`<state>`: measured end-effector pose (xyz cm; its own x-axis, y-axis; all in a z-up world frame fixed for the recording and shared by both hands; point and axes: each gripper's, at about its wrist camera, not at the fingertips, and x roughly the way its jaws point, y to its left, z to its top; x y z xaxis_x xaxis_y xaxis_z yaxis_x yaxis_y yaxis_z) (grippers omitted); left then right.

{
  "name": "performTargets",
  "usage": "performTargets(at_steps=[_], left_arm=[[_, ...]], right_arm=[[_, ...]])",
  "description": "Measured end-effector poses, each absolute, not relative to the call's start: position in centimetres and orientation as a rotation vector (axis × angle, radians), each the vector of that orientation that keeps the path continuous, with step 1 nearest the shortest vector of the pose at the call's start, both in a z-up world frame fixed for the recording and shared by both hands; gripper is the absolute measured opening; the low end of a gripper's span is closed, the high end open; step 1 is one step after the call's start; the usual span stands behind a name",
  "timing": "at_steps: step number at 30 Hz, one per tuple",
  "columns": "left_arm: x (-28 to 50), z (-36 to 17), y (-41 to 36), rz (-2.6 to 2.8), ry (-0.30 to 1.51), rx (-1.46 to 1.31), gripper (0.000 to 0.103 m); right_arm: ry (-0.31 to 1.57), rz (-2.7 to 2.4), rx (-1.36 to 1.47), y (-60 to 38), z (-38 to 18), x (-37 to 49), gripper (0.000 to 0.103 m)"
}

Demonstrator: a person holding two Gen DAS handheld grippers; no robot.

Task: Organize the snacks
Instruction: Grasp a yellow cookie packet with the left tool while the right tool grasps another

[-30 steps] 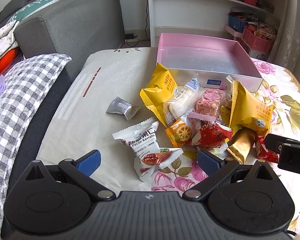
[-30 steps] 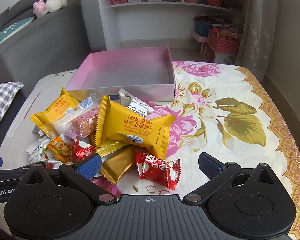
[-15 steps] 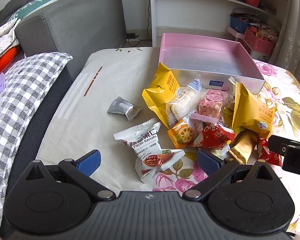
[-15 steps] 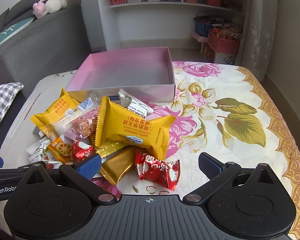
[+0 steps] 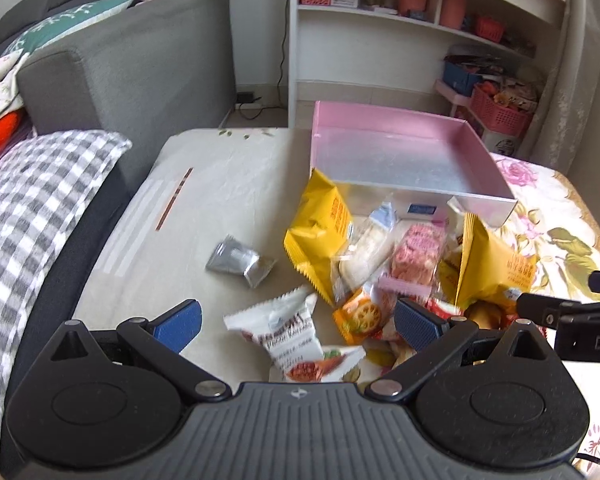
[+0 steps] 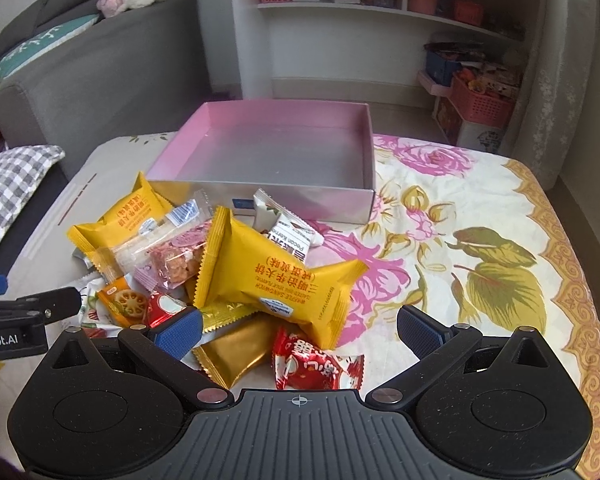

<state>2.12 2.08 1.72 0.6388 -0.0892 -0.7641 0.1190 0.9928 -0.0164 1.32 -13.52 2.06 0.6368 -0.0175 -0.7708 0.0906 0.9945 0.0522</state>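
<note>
Left gripper [image 5: 296, 318] has crept in over the white pecan packet [image 5: 290, 332] — jaws spread, pink box [image 6: 268, 152] empty.

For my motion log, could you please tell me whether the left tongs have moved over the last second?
Yes. The left tongs have advanced toward the pink box; their right pad now overlaps the snack pile.

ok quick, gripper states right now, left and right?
Left gripper: open, holding nothing, above the white pecan packet.
Right gripper: open, holding nothing, above the red candy packet.
</note>
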Motion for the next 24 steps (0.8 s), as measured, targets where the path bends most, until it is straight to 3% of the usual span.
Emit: performTargets(at_steps=[5,11,14,19,24], left_arm=[[5.3,1.7,2.4,-0.224,0.92,0.03,0.1],[7.2,0.0,3.5,-0.301,0.855,-0.027,0.08],[8.7,-0.4,3.8,-0.353,0.856,-0.067,0.078],[10.5,-1.9,3.7,-0.392,0.908,-0.129,0.068],[11.4,-3.0,3.9,-0.383,0.959,-0.204,0.052]], right_arm=[[0.842,0.076,0.071,-14.0,2.1,3.2,0.103],[0.776,0.18,0.054,-15.0,0.0,3.8,0.101],[0.761,0.211,-0.007,-14.9,-0.7,3.9,0.101],[0.773,0.24,-0.132,-14.0,-2.1,4.1,0.095],[0.765,0.224,-0.212,-13.7,-2.8,3.9,0.087]])
